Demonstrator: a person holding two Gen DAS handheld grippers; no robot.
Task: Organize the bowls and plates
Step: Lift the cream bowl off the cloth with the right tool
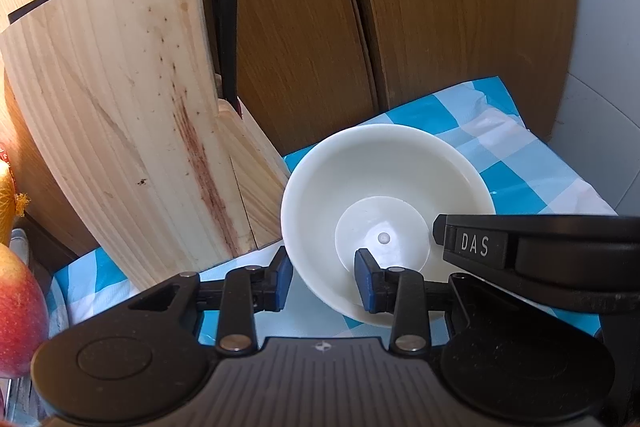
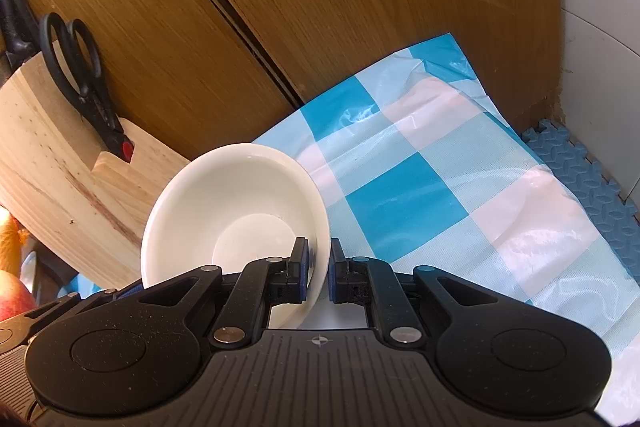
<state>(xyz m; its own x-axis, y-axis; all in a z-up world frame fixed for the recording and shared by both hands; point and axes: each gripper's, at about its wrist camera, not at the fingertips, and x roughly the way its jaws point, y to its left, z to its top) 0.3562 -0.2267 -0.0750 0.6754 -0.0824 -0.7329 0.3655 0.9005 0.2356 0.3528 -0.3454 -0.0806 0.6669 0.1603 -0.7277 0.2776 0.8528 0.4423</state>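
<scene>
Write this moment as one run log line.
right gripper: shut on white bowl rim | left gripper: open, straddling rim | bowl tilted over checked cloth

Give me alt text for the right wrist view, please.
The right gripper clamps the rim of a tilted white bowl over a blue checked cloth. A knife block holding scissors stands left, against wooden panels.

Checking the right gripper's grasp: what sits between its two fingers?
The white bowl's rim wall, pinched between the right gripper pads in the right wrist view.
</scene>
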